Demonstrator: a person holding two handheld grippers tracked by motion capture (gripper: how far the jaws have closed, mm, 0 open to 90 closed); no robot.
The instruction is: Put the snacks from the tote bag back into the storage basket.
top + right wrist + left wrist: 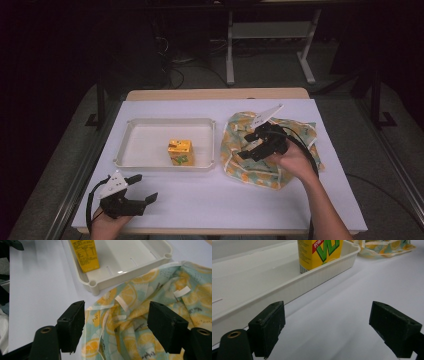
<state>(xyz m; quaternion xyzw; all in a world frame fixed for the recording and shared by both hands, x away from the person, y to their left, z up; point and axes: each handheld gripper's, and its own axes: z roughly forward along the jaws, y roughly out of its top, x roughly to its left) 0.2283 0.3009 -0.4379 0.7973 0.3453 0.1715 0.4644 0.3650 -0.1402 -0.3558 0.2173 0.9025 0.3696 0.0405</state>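
Cloth bag (272,150): pale mint ground, printed with orange-yellow citrus slices and kiwi slices, white tape ties. Carton (180,152): yellow with green lettering and a red patch; tray (131,152) cream-white. Desk (220,197) top white with a pale wood edge; hand-held gripper (141,188) jaws black.

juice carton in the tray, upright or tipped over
Upright. The carton stands on its base inside the tray; in the left gripper view its printed face rises straight from the tray floor.
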